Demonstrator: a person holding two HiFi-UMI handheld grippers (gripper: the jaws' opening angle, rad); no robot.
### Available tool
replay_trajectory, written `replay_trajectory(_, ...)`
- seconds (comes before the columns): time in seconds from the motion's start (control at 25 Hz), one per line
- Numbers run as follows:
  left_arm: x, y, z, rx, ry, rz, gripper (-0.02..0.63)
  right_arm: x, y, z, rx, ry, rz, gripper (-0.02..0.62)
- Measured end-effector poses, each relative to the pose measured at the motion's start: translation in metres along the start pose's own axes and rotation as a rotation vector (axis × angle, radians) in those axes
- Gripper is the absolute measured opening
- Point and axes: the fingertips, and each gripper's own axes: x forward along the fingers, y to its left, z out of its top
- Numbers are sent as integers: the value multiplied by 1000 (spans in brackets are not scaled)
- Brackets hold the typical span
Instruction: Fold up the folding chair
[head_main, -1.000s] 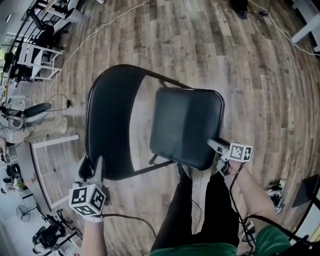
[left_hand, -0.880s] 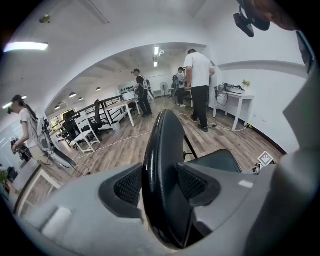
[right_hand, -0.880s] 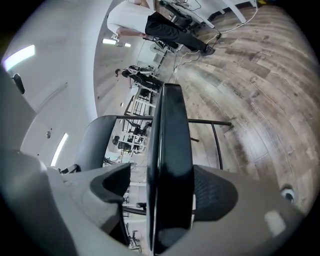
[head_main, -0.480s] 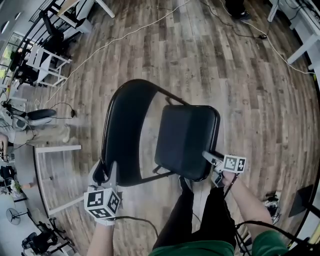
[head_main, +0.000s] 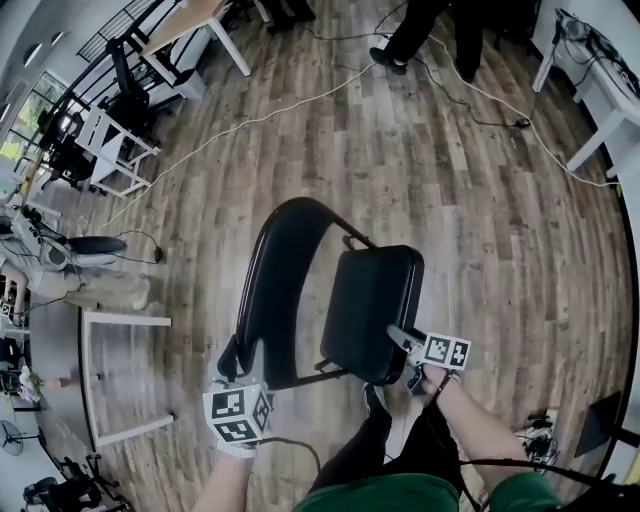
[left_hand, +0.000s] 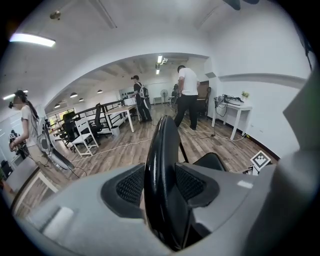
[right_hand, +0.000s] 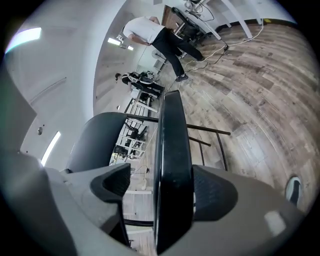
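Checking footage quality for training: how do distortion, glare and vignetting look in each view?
Head view: sharp, fisheye bows the floorboards. Left gripper view: black vignette corners, ceiling light blown out, chair backrest rim catches a highlight. Right gripper view: same vignette, seat edge shows sheen.

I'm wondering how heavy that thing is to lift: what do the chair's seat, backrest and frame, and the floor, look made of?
Seat: probably black padded vinyl; soft sheen, rounded corners.
Backrest: painted sheet metal or hard plastic, smooth and glossy; I can't tell which.
Frame: thin black tube, likely painted steel.
Floor: wood-look planks with grain showing; laminate or real wood.
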Motion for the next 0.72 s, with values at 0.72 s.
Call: replay_trajectory(0.72,-33,24,33,13,-103,40,187,81,165,-30,-6,-30,25,387)
